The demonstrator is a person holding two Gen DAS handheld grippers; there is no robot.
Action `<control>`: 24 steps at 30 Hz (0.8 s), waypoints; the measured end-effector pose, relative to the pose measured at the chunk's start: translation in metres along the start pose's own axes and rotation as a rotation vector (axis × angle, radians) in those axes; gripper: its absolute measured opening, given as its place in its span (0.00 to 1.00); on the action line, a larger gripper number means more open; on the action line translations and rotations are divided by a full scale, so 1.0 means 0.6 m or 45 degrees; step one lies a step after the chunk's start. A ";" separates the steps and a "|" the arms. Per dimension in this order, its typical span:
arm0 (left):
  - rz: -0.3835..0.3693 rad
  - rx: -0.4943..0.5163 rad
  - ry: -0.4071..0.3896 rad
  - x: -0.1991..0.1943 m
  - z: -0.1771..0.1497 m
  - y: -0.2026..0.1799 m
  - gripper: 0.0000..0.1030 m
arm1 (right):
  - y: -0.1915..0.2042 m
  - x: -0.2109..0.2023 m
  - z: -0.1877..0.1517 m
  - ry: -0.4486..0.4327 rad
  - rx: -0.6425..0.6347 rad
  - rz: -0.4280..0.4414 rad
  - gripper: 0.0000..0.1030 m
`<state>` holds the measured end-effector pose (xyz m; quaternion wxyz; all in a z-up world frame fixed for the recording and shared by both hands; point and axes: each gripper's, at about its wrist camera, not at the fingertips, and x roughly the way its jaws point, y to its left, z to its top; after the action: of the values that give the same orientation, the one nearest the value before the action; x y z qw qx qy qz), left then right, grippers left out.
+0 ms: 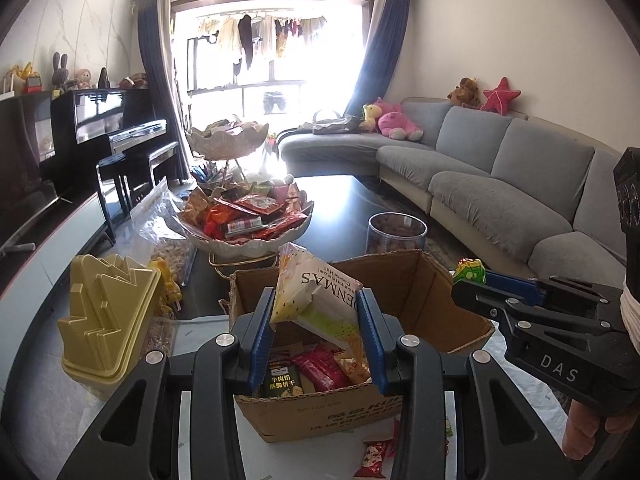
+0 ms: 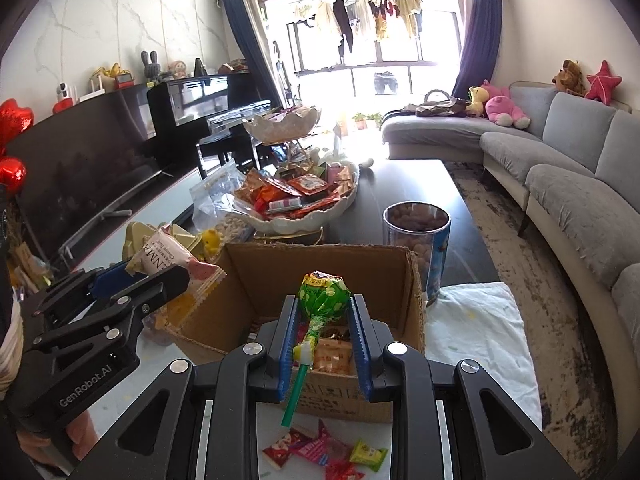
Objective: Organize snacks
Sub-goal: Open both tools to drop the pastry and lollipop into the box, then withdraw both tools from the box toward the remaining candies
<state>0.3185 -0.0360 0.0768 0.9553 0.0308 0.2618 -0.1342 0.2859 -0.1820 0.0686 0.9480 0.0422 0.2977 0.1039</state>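
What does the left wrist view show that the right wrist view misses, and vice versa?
Left wrist only: packets inside the cardboard box, including a green biscuit pack.
Right wrist only: red heart balloons, loose candies on the table, white cloth.
Both: left gripper holding the white snack pack, right gripper holding the green lollipop, tiered snack bowl, nut jar.

Daylight blasting in from the back, heavy fisheye all round

We get a blown-out window in both views, glare washing the dark counter behind it. Nearer things stay sharp and evenly lit, shadows soft. Straight lines bow hard toward the edges, and we lose the corners to black vignette.
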 end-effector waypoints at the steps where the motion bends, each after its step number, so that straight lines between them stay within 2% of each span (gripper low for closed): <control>1: -0.001 -0.002 0.007 0.007 0.001 0.002 0.39 | 0.000 0.005 0.001 0.003 -0.002 0.001 0.26; 9: -0.002 -0.010 0.048 0.046 0.003 0.007 0.40 | -0.012 0.044 0.012 0.031 0.001 -0.002 0.26; 11: 0.008 -0.002 0.057 0.052 0.003 0.007 0.46 | -0.010 0.050 0.010 0.026 -0.001 -0.018 0.26; 12: 0.018 0.002 0.060 0.052 0.002 0.007 0.50 | -0.010 0.052 0.011 0.025 -0.001 -0.032 0.28; 13: 0.026 0.005 0.056 0.050 0.000 0.007 0.59 | -0.011 0.054 0.011 0.029 0.005 -0.042 0.39; 14: 0.029 0.004 0.045 0.046 0.000 0.008 0.64 | -0.013 0.053 0.010 0.023 0.016 -0.048 0.51; 24: 0.029 0.045 -0.003 -0.014 -0.021 -0.008 0.71 | -0.003 0.012 -0.008 -0.019 -0.023 -0.045 0.52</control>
<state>0.3039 -0.0366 0.0705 0.9564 0.0505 0.2578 -0.1278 0.2891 -0.1823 0.0602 0.9522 0.0291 0.2905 0.0894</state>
